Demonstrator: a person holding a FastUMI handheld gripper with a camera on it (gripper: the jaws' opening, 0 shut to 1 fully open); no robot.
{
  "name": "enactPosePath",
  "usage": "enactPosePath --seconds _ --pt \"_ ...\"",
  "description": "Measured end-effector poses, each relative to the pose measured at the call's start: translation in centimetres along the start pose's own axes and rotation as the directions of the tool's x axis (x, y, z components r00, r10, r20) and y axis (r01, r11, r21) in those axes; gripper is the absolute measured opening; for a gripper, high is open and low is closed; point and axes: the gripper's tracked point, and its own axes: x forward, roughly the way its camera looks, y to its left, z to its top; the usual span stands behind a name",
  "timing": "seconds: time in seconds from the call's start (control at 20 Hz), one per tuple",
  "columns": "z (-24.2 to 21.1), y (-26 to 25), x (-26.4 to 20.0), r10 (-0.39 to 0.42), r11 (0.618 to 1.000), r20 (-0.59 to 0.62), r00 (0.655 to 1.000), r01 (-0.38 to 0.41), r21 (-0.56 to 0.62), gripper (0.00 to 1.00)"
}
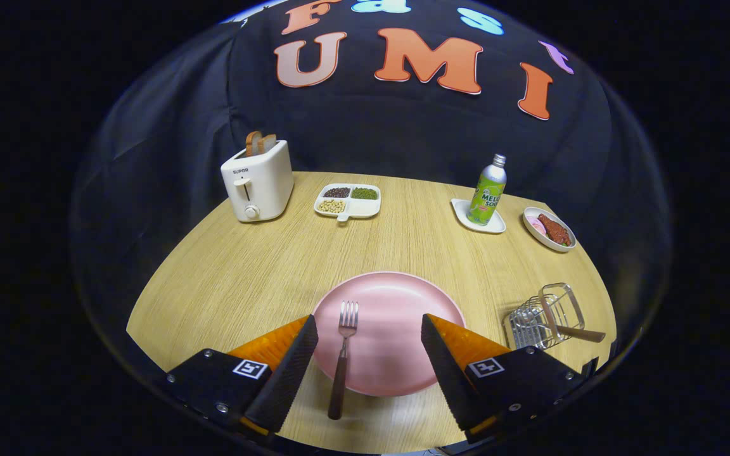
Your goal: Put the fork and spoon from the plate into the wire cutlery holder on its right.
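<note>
tongs (369,329) spread wide, holding nothing; dark-handled metal fork (342,354) between them on round pink plate (397,316), handle overhanging rim; wire cutlery holder (544,316) rightward holding brown-handled utensil (577,333); bare wooden worktop (244,272) around.

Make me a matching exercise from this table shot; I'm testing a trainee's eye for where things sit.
Things:
1. fork
2. toaster
3. green bottle
4. gripper

Places or states:
A. standing on a small white dish
B. open, fingers either side of the fork
C. lying on the pink plate, handle over its near rim
D. holding bread slices, left of the divided tray

Pairs: 1-C, 2-D, 3-A, 4-B
</note>
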Motion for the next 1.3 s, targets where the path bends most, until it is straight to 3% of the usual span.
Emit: enactPosePath --seconds 0.4,1.0,1.3 --pt "-4.0 0.6 2.9 -0.017 1.0 -0.079 0.997 0.018 0.016 0.97" --pt "-6.5 1.2 5.0 -0.023 1.0 -0.159 0.987 0.021 -0.012 0.49" --pt "-7.0 1.2 5.5 -0.019 1.0 -0.191 0.981 0.019 -0.005 0.2"
